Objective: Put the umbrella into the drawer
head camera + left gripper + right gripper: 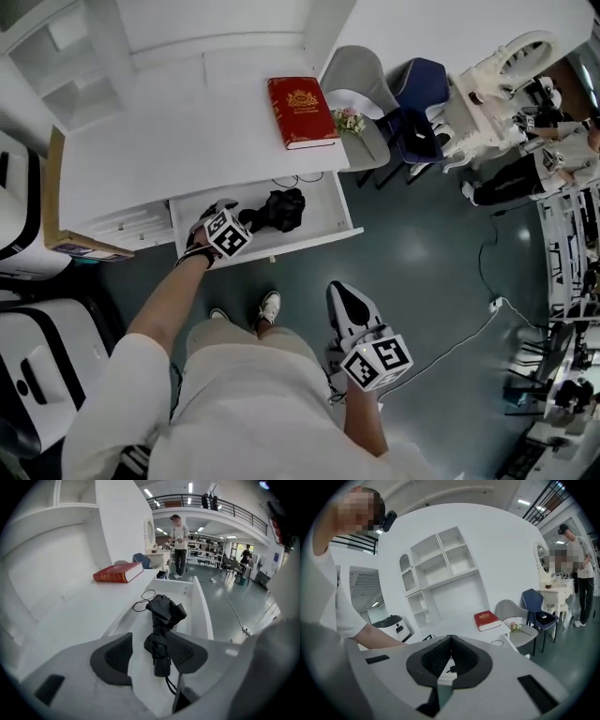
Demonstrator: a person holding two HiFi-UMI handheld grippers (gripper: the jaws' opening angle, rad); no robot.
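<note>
1. My left tool [239, 223] [154, 654]: jaws apart, reaching into the open drawer [330, 217] [202, 609]. The handle end of the umbrella stands between the pads, against the right-hand one, with a clear gap to the left-hand one. I am not clamping it.

2. Folded black umbrella [279, 210] [164, 613]: it lies inside the drawer on its white floor. The handle points back toward my left tool and the bunched canopy stretches straight ahead of it.

3. Thin black cord loop [143, 598]: ahead of my left tool, just beyond the umbrella's far end and slightly to its left.

4. White desk [159, 150] [65, 620]: its top runs along the left of my left tool, above the drawer.

5. Red book [302, 111] [117, 573] [487, 619]: it lies flat on the desk, ahead and left of my left tool and well apart from it. It is also far ahead of my right tool.

6. My right tool [345, 295] [450, 657]: pads pressed together with nothing between them. I hold it low by my right side, well apart from the drawer, pointing toward the desk.

7. Grey chair [361, 80] [508, 612] and blue chair [422, 94] [534, 603]: they stand ahead and right of my right tool, beside the desk.
</note>
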